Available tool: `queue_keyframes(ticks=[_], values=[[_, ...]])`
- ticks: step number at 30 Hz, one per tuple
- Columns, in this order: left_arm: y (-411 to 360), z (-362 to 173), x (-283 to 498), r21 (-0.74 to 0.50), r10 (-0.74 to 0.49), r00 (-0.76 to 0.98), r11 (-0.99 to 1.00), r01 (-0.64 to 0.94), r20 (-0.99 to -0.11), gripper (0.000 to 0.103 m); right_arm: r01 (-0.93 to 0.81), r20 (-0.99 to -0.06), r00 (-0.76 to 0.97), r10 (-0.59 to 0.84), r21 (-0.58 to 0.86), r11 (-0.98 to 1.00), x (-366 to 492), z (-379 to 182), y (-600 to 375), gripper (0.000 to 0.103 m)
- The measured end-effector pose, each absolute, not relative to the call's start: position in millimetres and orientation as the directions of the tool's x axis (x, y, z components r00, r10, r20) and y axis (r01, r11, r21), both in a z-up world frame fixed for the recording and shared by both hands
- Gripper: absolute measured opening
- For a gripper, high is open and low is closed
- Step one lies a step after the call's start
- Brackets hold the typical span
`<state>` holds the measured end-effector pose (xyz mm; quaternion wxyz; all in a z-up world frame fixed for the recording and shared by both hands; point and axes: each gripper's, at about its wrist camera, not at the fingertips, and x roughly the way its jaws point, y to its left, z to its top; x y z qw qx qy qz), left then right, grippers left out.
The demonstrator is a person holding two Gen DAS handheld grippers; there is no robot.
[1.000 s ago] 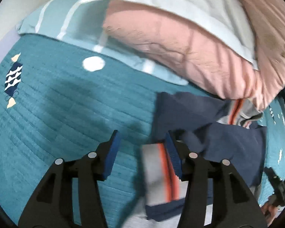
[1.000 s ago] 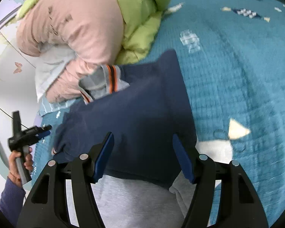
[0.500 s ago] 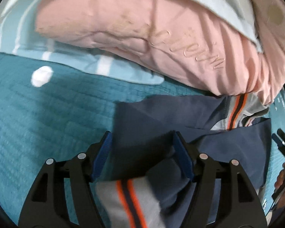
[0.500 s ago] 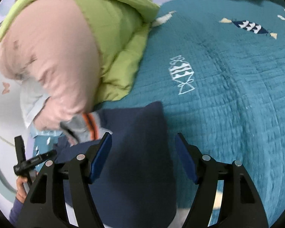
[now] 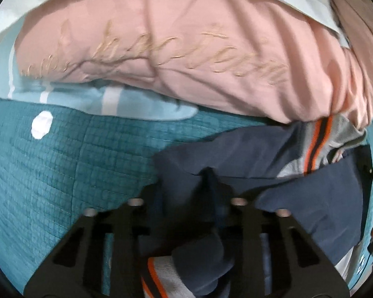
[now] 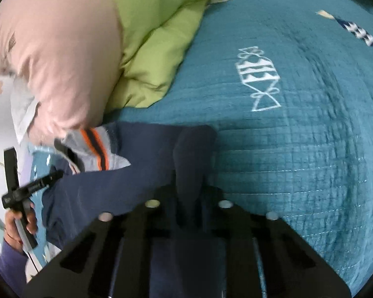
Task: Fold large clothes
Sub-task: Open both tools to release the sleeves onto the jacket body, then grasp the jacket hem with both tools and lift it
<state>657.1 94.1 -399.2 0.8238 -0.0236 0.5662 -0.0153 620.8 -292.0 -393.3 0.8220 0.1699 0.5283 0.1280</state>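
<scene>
A big pink duvet (image 5: 176, 57) with gold script stitched across it fills the far side in the left wrist view, lying over a pale striped pillow (image 5: 112, 101) and sitting right against the far edge of the navy garment (image 5: 298, 198). In the right wrist view the same pink bulk (image 6: 54, 57) sits far left, with a lime green quilt (image 6: 156, 49) folded beside it, its near corner close to the garment (image 6: 141, 171).

The garment lies on the teal quilted bedspread (image 5: 62, 173), its grey collar with orange and dark stripes (image 6: 94, 149) tucked at the foot of the duvet. The left gripper (image 5: 206, 186) has a peak of navy cloth pinched up between its tongs. The right gripper (image 6: 189, 173) has its tongs close together on a raised ridge of the same cloth.

Open bedspread stretches to the right of the garment in the right wrist view (image 6: 298, 161), dotted with white candy prints (image 6: 261, 79), and to the left in the left wrist view.

The person's left hand (image 6: 20, 221) and the other tool's handle show at the left edge, cut off. Both pictures are motion-blurred, the gripper pads are buried in fabric, and the garment's near part is hidden beneath the gripper bodies.
</scene>
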Motion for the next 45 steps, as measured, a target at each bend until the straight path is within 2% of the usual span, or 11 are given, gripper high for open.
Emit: queue_keyframes(ticks=[2, 14, 22, 28, 33, 38, 39, 41, 44, 45], values=[[88, -394, 654, -0.04, -0.046, 0.372, 0.999, 0.025, -0.927, 0.012, -0.038, -0.826, 0.422, 0.372, 0.394, 0.918, 618, -388, -289, 0.005], [95, -320, 604, -0.127, -0.166, 0.475, 0.985, 0.113, -0.864, 0.011, -0.079, -0.774, 0.496, 0.393, 0.411, 0.908, 576, -334, -296, 0.004], [104, -269, 506, -0.165, -0.258, 0.538, 0.962, 0.216, -0.803, 0.011, -0.155, -0.738, 0.512, 0.439, 0.424, 0.892, 504, -273, -296, 0.004], [119, -256, 411, -0.15, -0.275, 0.522, 0.951, 0.27, -0.807, 0.011, -0.232, -0.757, 0.457, 0.467, 0.406, 0.884, 416, -240, -281, 0.005], [127, -266, 331, -0.129, -0.28, 0.46, 0.934, 0.333, -0.842, 0.011, -0.237, -0.794, 0.366, 0.486, 0.425, 0.874, 321, -253, -271, 0.005], [126, -317, 264, -0.149, -0.28, 0.348, 0.922, 0.358, -0.895, 0.013, -0.199, -0.858, 0.254, 0.446, 0.405, 0.892, 246, -303, -265, 0.007], [124, -330, 254, -0.147, -0.271, 0.328, 0.922, 0.359, -0.905, 0.013, -0.185, -0.875, 0.239, 0.421, 0.385, 0.904, 235, -318, -265, 0.011], [120, -355, 235, -0.112, -0.223, 0.309, 0.934, 0.339, -0.925, 0.014, -0.113, -0.89, 0.24, 0.387, 0.371, 0.922, 223, -335, -272, 0.013], [125, -361, 221, -0.137, -0.232, 0.327, 0.948, 0.288, -0.916, 0.017, -0.048, -0.873, 0.274, 0.403, 0.406, 0.913, 213, -332, -281, 0.015], [128, -356, 219, -0.16, -0.251, 0.33, 0.947, 0.278, -0.91, 0.018, -0.039, -0.884, 0.283, 0.371, 0.376, 0.926, 210, -325, -281, 0.023]])
